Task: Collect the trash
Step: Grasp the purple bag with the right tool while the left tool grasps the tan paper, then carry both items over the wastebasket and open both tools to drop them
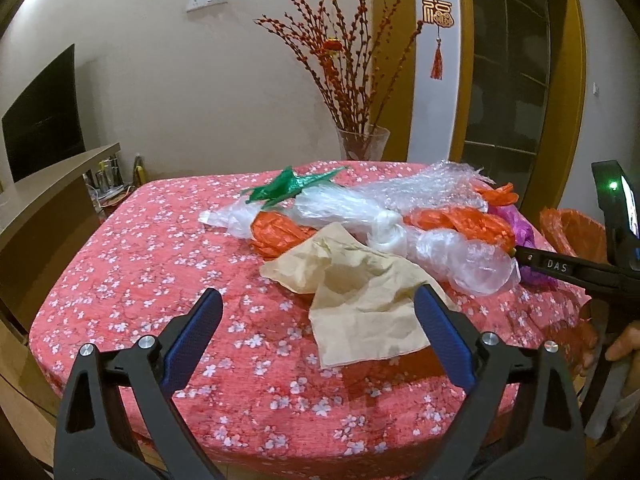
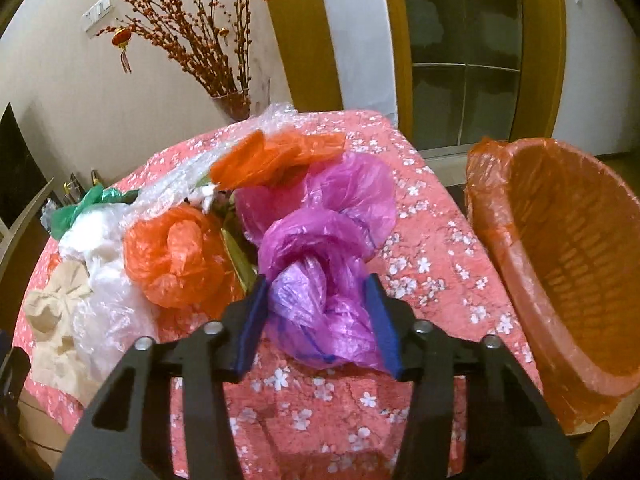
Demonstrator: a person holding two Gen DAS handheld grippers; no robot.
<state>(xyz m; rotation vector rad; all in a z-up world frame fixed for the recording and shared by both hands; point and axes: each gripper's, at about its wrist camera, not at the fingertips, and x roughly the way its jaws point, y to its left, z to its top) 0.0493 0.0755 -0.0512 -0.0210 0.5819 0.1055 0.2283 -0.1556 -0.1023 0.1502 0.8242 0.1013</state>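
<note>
A heap of crumpled trash lies on the table's red flowered cloth (image 1: 140,260): clear bags (image 1: 460,256), orange bags (image 1: 280,232), a green bag (image 1: 288,188), bubble wrap (image 1: 432,184) and a beige paper sheet (image 1: 360,292). My left gripper (image 1: 319,292) is open just above the cloth, its right finger over the paper's near edge. In the right wrist view a knotted purple bag (image 2: 320,240) sits at the heap's near side, and my right gripper (image 2: 318,280) has its blue pads against both sides of the bag's near lobe. The right gripper's black body (image 1: 560,268) reaches in from the right.
A woven waste basket lined with an orange bag (image 2: 560,240) stands beside the table's right edge, its mouth tilted toward me. A glass vase of red branches (image 1: 362,144) stands beyond the table's far edge. A low shelf (image 1: 48,184) and a dark screen are at the left.
</note>
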